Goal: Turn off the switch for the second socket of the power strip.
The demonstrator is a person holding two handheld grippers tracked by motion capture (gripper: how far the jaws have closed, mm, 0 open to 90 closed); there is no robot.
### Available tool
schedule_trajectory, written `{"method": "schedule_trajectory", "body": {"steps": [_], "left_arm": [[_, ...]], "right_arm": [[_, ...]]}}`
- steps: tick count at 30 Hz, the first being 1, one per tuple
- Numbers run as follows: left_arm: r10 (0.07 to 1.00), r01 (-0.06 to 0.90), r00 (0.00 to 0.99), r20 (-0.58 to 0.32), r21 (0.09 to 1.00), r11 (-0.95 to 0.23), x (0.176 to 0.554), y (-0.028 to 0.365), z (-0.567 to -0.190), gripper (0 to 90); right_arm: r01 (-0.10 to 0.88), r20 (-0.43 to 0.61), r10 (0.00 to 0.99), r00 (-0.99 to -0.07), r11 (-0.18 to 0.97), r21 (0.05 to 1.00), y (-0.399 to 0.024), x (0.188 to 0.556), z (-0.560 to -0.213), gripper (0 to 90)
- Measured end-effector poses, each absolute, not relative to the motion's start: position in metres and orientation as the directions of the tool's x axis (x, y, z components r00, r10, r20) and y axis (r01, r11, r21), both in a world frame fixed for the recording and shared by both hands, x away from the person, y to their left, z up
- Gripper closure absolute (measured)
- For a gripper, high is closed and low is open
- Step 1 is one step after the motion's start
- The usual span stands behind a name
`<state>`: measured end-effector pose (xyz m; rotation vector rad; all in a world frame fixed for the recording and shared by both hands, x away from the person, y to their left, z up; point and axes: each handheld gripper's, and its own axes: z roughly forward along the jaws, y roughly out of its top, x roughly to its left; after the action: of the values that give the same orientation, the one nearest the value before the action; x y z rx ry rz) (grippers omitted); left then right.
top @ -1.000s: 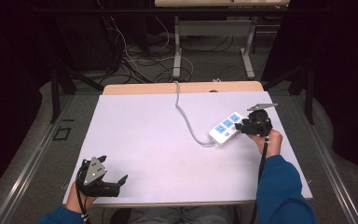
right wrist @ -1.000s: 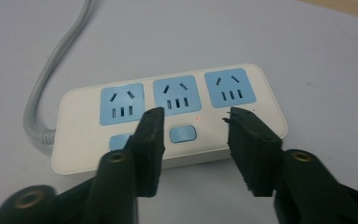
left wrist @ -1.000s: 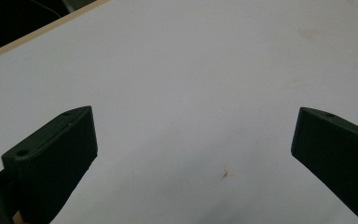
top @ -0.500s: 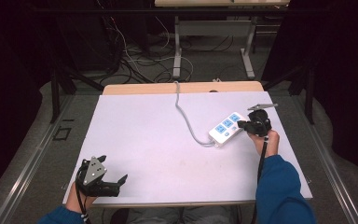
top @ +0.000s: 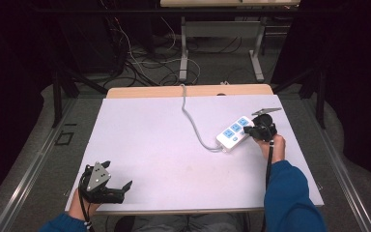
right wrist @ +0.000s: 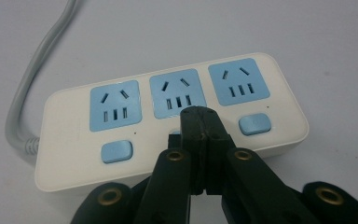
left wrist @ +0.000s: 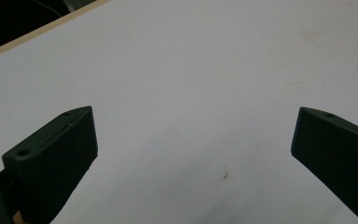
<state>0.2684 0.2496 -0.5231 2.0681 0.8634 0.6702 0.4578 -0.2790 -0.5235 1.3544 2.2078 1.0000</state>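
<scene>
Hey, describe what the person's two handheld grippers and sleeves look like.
Both are black. The left claw carries a grey three-cornered plate with holes; its two claws are broad, ridged wedges. The right claw has brass-coloured rivets on its linkage and a black cable trailing along the blue sleeve.

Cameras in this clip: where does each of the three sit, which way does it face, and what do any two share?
High view: above the person's side, facing forward and down on the white table; forearms, blue sleeves, left gripper and right gripper show.
Left gripper view: rides the left gripper, looking over bare tabletop; its black jaws stand wide apart.
Right gripper view: rides the right gripper, jaws closed together, over the middle blue button.
Shared: high and right gripper views both show the white three-socket power strip and its grey cord.
</scene>
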Motion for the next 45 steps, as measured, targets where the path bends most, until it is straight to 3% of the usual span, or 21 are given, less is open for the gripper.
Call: {"method": "schedule_trajectory", "body": {"steps": [45], "left_arm": [[0.758, 0.347, 0.631, 0.167, 0.813, -0.468, 0.2677, 0.2498, -0.523, 0.6]], "right_arm": [[0.627, 0.03, 0.875, -0.483, 0.322, 0.71, -0.2682, 0.4601, -0.5292, 90.0]]}}
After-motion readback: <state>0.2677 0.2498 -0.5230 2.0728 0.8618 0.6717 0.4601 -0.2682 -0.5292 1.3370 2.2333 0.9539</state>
